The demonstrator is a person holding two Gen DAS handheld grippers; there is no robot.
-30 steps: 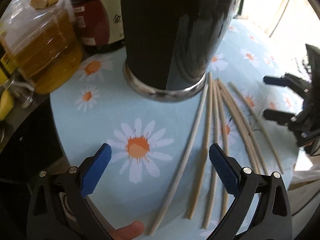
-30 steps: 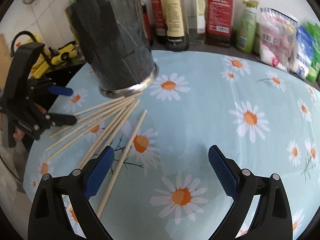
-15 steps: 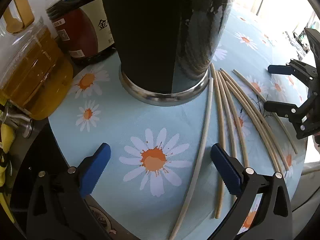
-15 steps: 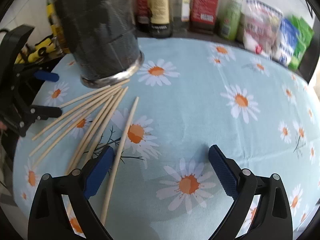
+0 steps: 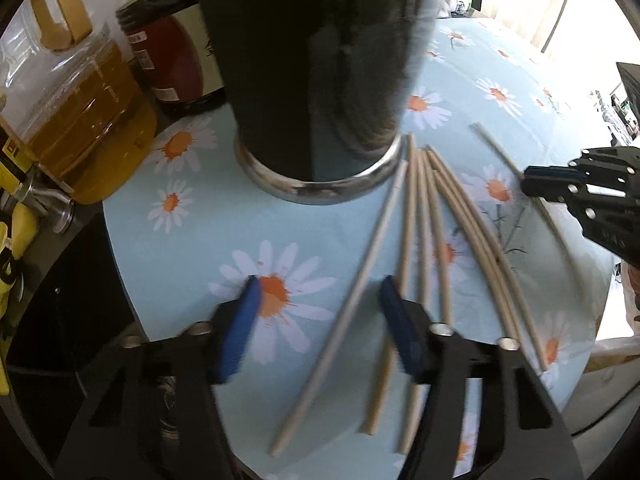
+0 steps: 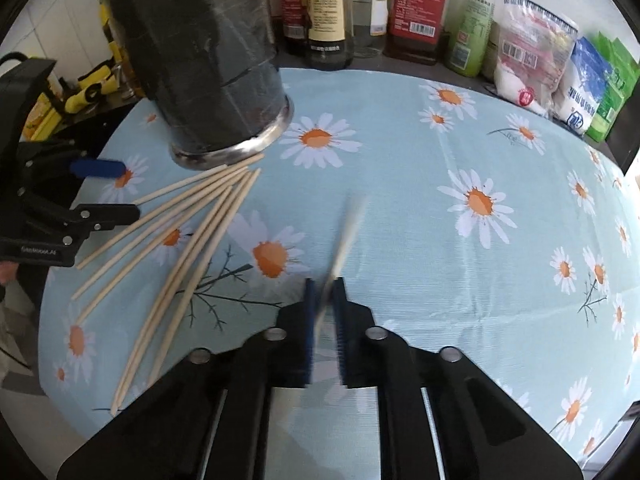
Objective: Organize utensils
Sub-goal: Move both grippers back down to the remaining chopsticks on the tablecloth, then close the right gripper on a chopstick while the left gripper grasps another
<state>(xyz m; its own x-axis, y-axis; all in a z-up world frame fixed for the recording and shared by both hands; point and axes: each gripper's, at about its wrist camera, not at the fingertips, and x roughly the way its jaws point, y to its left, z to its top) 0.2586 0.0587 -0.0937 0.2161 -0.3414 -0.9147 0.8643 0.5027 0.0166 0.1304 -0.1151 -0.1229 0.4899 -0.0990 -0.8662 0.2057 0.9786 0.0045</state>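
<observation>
1. While the right gripper (image 6: 325, 312) clamps one chopstick (image 6: 346, 232), that stick points up and away from its jaws.
2. The left gripper (image 5: 316, 312) is closing, a pale chopstick (image 5: 360, 280) lying lengthwise between its pads, apparently untouched.
3. The loose chopsticks (image 6: 176, 236) fan from the black holder (image 6: 204, 64), nearer the left hand; its contents can't be seen.

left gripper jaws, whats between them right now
In the left wrist view, one pale chopstick lies on the daisy cloth between the closing jaws of the left gripper, not yet pinched.

Sauce bottles (image 6: 326, 4), oil jug (image 5: 86, 120), packets (image 6: 532, 64)
</observation>
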